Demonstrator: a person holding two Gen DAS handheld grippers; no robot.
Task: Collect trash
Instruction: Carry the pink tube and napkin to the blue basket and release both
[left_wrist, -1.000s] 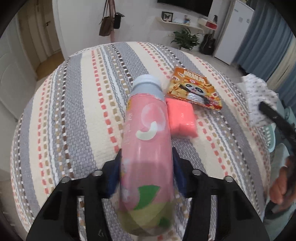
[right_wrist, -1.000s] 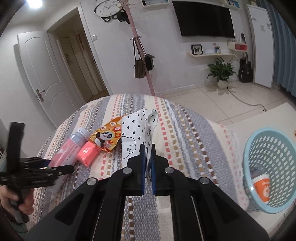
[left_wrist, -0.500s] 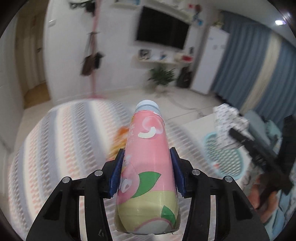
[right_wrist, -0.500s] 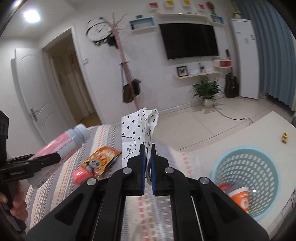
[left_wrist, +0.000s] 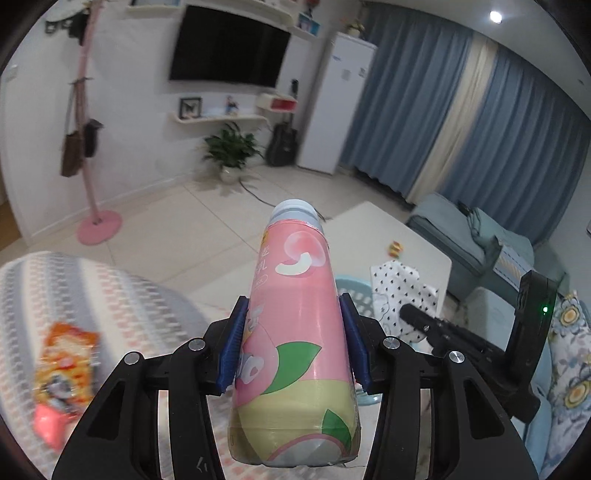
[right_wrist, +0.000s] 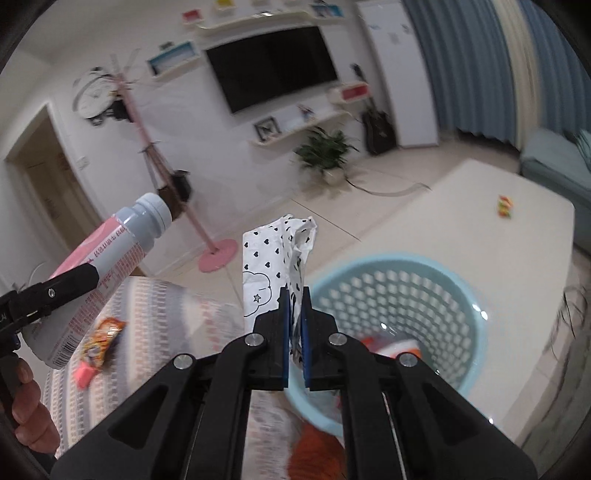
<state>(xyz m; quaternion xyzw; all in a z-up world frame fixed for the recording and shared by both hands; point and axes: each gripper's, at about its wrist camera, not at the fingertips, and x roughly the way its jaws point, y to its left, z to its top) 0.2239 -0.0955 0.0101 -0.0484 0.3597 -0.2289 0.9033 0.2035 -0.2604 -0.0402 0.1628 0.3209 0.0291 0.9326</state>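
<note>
1. Left claw is clamped on the pink bottle, blue pads squeezing both sides of the body, cap pointing away from the camera. The bottle is up in the air, off the bed.

2. Right claw is pinched shut on the heart-print wrapper, a thin white crumpled bag sticking up out of the jaws. It hangs right at the near rim of the blue basket, maybe just over it, hard to call exactly.

3. The basket sits on the white surface beside the bed. There's already something orange and white down inside it, so I'd say some trash went in already. Can't tell what it is, too blurry.

4. Not picked up yet: the orange snack packet and the pink block, both lying on the striped bed cover.

5. There's also a small colourful thing further back on the white surface. No idea if it counts as trash, too small to read.

6. My guess on progress: roughly halfway. Two items in hand and about to be dropped, at least two more to fetch from the bed. The bottle looks further from the basket than the wrapper does.
</note>
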